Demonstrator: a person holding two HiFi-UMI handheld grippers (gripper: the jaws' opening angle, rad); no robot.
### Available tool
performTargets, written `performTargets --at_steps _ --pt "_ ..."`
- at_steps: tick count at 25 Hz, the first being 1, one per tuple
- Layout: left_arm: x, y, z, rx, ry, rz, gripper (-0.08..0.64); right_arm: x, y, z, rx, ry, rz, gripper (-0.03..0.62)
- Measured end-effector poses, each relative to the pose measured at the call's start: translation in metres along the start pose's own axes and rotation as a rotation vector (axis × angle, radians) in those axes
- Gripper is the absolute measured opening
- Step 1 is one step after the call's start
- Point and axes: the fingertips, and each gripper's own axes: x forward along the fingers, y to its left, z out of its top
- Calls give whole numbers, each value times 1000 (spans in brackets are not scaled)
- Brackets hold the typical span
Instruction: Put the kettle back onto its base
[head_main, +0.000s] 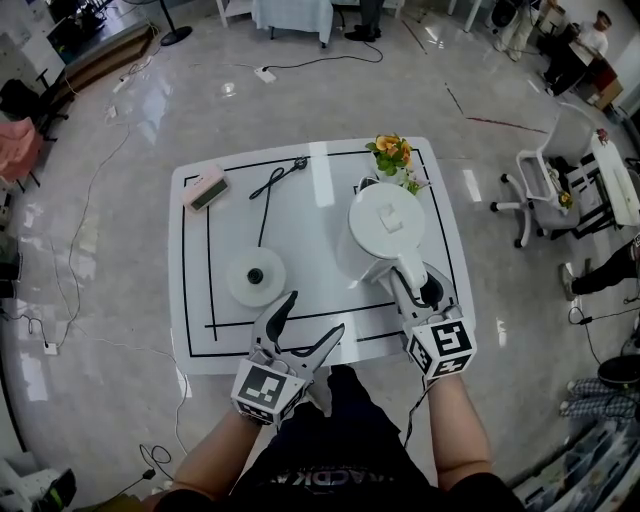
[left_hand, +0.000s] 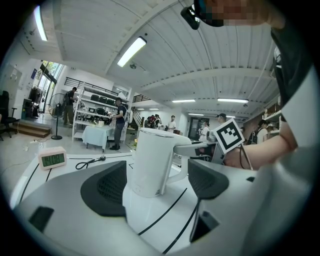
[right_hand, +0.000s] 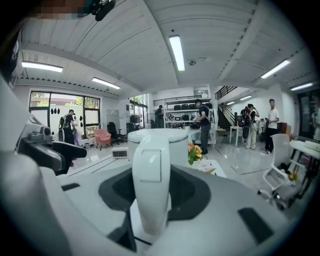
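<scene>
The white kettle stands on the right half of the white table, its handle pointing toward me. My right gripper is shut on that handle, which fills the gap between the pads in the right gripper view. The round white base lies bare to the kettle's left, with a dark hub at its middle. My left gripper hovers open near the front edge, just right of the base and holding nothing. In the left gripper view the kettle shows beyond the open jaws.
A pink clock and a black power cable lie at the back left of the table. A small pot of orange flowers stands right behind the kettle. An office chair stands on the floor to the right.
</scene>
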Motion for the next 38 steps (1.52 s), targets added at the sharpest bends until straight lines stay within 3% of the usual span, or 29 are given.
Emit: performTargets --at_steps 21,38 --pt "-11 9 9 -25 -19 55 370 -1 -2 -2 -8 -15 16 123" --pt "-35 33 28 -32 -63 127 351 6 18 27 -41 -54 49 123"
